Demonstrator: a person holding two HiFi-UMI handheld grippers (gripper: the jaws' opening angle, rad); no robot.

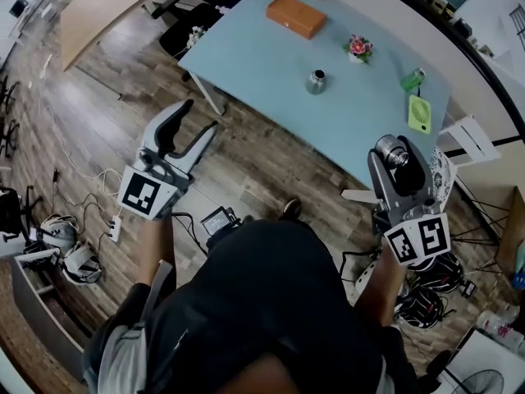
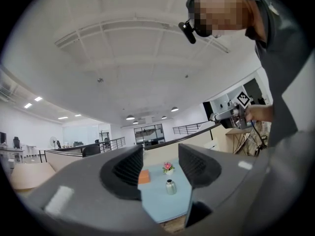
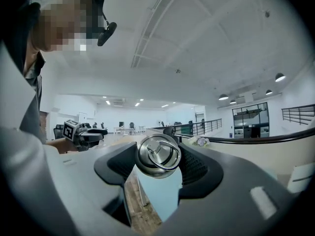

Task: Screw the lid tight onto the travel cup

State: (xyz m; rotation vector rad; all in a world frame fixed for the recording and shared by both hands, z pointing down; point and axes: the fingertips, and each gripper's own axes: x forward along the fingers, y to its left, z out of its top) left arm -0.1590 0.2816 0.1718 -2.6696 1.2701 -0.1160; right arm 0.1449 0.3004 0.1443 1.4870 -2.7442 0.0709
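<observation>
Steel shows between the pads of the right gripper (image 3: 157,167), whose jaws are clamped on the round lid (image 3: 158,154); the lid's top, with its hinged ring handle lying flat on it, faces the camera. In the head view that gripper is at the lower right, above the wooden floor (image 1: 246,167) just off the near edge of the pale blue table (image 1: 254,60), with the lid pointing towards the tabletop. The left gripper (image 1: 201,115) is well to the left of it, also over the floor, with its jaws apart and nothing between them; its own view looks through the gap to the table beyond. The travel cup (image 1: 317,80), a short steel body with an open mouth, stands upright and alone near the middle of the table, well apart from both grippers. Beyond it, towards the far edge, lies an orange box (image 1: 296,15). A small pot of pink flowers (image 1: 358,48) stands to the cup's right, and a green handheld fan (image 1: 419,113) lies near the table's right corner
</observation>
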